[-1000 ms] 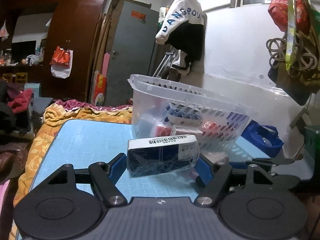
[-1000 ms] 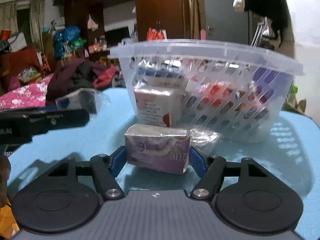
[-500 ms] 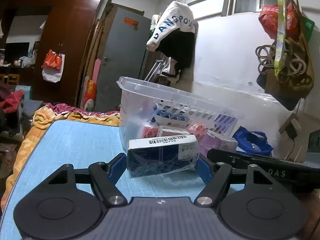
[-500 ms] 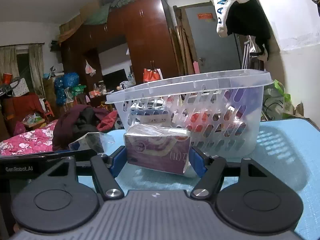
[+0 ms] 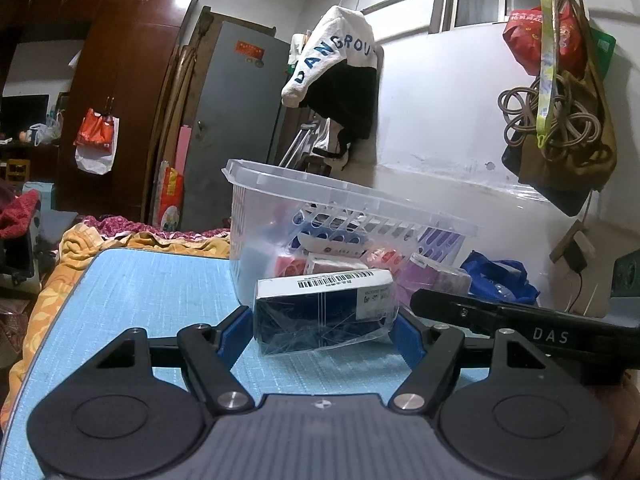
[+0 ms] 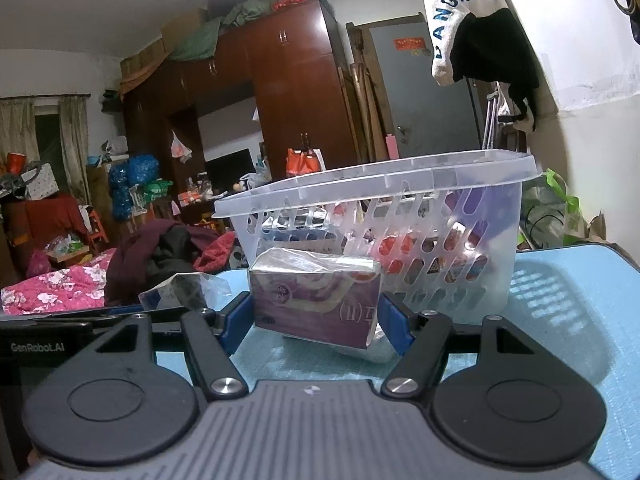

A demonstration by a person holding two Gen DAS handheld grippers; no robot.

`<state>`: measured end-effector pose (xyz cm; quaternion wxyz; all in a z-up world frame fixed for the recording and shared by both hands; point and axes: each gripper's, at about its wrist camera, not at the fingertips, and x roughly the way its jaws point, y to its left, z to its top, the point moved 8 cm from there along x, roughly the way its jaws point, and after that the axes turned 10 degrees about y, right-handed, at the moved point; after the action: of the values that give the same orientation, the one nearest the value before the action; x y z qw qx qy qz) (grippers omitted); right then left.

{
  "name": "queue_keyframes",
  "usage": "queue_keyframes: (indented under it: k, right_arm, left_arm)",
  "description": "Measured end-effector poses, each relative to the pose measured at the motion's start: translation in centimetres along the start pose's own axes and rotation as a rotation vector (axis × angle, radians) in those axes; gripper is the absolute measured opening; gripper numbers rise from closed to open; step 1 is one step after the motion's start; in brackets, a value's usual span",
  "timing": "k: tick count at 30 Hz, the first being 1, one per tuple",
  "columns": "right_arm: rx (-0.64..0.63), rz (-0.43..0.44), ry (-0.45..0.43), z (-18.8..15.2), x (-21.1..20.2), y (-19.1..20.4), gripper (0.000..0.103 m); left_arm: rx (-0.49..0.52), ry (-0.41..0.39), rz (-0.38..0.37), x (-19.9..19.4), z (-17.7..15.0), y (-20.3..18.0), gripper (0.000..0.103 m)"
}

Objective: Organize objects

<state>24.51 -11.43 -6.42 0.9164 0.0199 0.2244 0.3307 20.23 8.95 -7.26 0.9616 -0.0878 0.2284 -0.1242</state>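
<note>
Here, on the left, the left gripper (image 5: 324, 330) is clamped on a dark box (image 5: 325, 312) wrapped in loose clear film, barcode on top, held just above the blue table (image 5: 132, 296). Behind it stands the clear plastic basket (image 5: 320, 196), already holding several packs. To the right, the right gripper (image 6: 314, 322) is clamped on a purple box (image 6: 316, 300), also film-wrapped, in front of the same basket. The risks, as I judge them: slippery film could let either box slide out, a box could catch the basket's high rim and tip it, and the two tools, close together, could knock each other.
</note>
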Motion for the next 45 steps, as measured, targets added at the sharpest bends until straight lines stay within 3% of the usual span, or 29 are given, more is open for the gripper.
queue_keyframes:
  k: [15, 19, 21, 25, 28, 31, 32, 33, 34, 37, 41, 43, 45]
  right_arm:
    - [-0.002, -0.006, -0.002, -0.1, -0.2, 0.0, 0.071]
    - [-0.031, -0.03, -0.019, 0.3, -0.9, 0.1, 0.071]
    - [-0.042, -0.021, -0.053, 1.5, -2.4, 0.2, 0.071]
    - [-0.095, -0.026, -0.133, 7.1, -5.1, 0.3, 0.071]
    - [-0.181, -0.112, -0.101, 12.0, -3.7, -0.3, 0.071]
    - [-0.21, -0.154, -0.037, 14.7, -1.1, -1.6, 0.074]
    - [-0.214, -0.153, -0.024, 15.0, -0.4, -1.9, 0.079]
    - [-0.217, -0.162, 0.001, 15.0, 0.5, -2.5, 0.1]
    - [-0.225, -0.187, 0.028, 14.9, 1.3, -2.9, 0.103]
    - [-0.249, -0.246, 0.053, 13.4, 1.1, -3.5, 0.103]
    - [-0.203, -0.177, 0.021, 11.3, -2.1, -3.4, 0.103]
    - [-0.16, -0.113, 0.014, 9.6, -3.6, -3.3, 0.103]
    - [-0.118, -0.085, 0.048, 7.6, -3.6, -3.7, 0.103]
  left_arm:
    - [-0.004, 0.0, 0.001, 0.1, -0.1, 0.1, 0.077]
    - [-0.003, -0.032, 0.004, -0.5, 0.5, 0.0, 0.077]
    - [-0.019, -0.061, -0.039, -1.3, 2.0, -0.3, 0.077]
    - [0.006, -0.156, -0.066, -3.2, 9.1, -1.6, 0.077]
    - [0.02, -0.115, -0.036, -1.1, 14.1, -2.0, 0.077]
    - [-0.02, -0.06, -0.002, 2.2, 16.7, -1.2, 0.078]
    - [-0.033, -0.051, 0.011, 3.2, 16.8, -1.0, 0.081]
    - [-0.043, -0.028, 0.04, 4.6, 16.8, -0.6, 0.085]
    - [-0.047, 0.005, 0.067, 5.8, 16.4, -0.3, 0.091]
    - [-0.014, 0.062, 0.127, 7.6, 14.6, -0.3, 0.091]
    - [0.021, 0.01, 0.116, 4.9, 13.0, -1.5, 0.092]
    - [0.053, -0.027, 0.103, 2.8, 11.7, -2.4, 0.097]
    - [0.074, -0.033, 0.111, 1.3, 9.4, -2.7, 0.098]
